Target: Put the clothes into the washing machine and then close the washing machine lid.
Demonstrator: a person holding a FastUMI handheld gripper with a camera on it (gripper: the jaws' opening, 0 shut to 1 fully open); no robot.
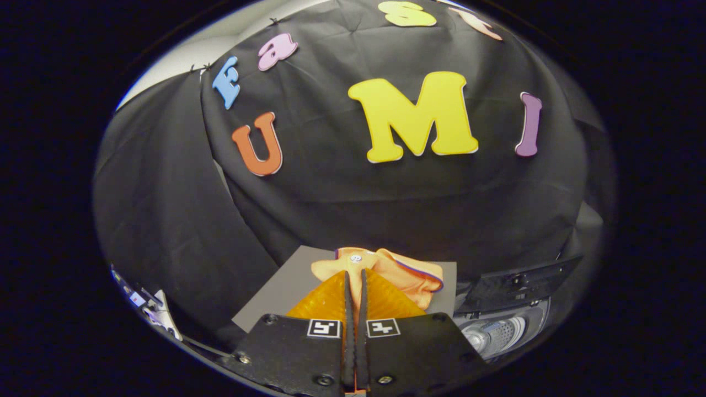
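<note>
The tool (356, 275) is pinching an orange garment (386, 270), its two fingers pressed nearly together with a thin fold of the cloth caught between their tips. The rest of the garment is bunching just ahead of the fingers and spilling toward their right, over a grey mat (276, 292). The washing machine (507, 325) is sitting beside the fingers on the right, its dark lid (518, 284) standing raised above the drum opening.

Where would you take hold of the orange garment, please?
By the raised collar fold at its near edge, coming straight in from this side. The orange garment lies bunched on the grey mat, and the gripper, nearly shut, appears to pinch that fold already.
</note>
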